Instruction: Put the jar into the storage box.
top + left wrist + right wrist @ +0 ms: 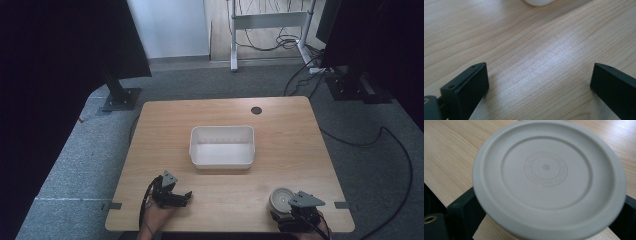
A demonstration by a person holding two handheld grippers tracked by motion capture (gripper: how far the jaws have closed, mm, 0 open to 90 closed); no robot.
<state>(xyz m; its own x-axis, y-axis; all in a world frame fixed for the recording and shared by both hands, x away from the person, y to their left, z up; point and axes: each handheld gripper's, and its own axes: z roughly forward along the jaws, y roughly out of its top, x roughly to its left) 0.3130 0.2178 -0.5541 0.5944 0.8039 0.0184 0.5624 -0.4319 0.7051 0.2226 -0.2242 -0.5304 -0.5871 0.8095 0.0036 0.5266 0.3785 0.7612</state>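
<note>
A round beige container with a flat embossed lid stands near the table's front right edge. My right gripper is just behind it. In the right gripper view its black jaws stand wide apart on either side of the container under the lid's rim, and whether the pads touch it is hidden. At the front left, my left gripper rests low over the bare wood, open, with nothing between its jaws.
A white rectangular bin sits empty in the middle of the wooden table; its rounded corner shows beyond the left jaws. A dark cable hole lies at the back. Stands and cables are on the floor beyond.
</note>
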